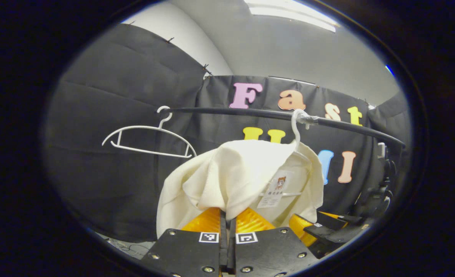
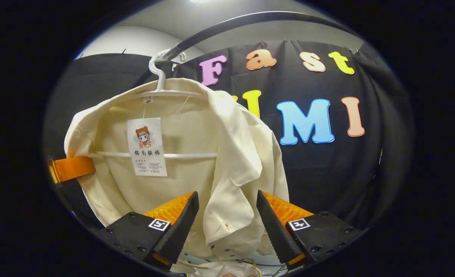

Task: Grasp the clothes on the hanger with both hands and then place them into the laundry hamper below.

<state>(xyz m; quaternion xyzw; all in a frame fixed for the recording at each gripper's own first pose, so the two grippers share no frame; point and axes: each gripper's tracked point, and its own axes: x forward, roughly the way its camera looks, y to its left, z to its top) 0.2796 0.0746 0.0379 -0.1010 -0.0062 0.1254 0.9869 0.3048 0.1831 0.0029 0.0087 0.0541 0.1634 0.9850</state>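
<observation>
Cream shirt [image 2: 165, 154] hangs on a white hanger [image 2: 158, 82] hooked over the black rail [image 2: 227, 23], facing the booth wall; a paper tag [image 2: 147, 146] dangles inside the collar. In the left gripper view the left gripper [image 1: 227, 219] has its fingers pressed together with a fold of the shirt [image 1: 242, 177] pinched between them, so that side looks secured. In the right gripper view the right gripper [image 2: 227, 219] is spread wide, jaws standing either side of the hanging front edge of the shirt, cloth between them but neither finger touching it as far as I can judge. The left gripper also shows at the far left edge of the right gripper view, against the shirt's side. An empty second hanger [image 1: 150, 140] sits further along the rail, well apart. What may be the hamper rim [image 2: 219, 267] peeks in at the bottom of the right gripper view, too cropped to be sure. Step in hand: get the second grip. Best done by pushing the right gripper a bit deeper so the jaws close on a thick fold, not just the thin hem, and keeping clear of the hanger's crossbar. Then lift both sides together up and off the hanger shoulders so the hook does not drag along the rail, and lower into the hamper. Risk: a one-sided pull tilts the hanger and snags the collar.
</observation>
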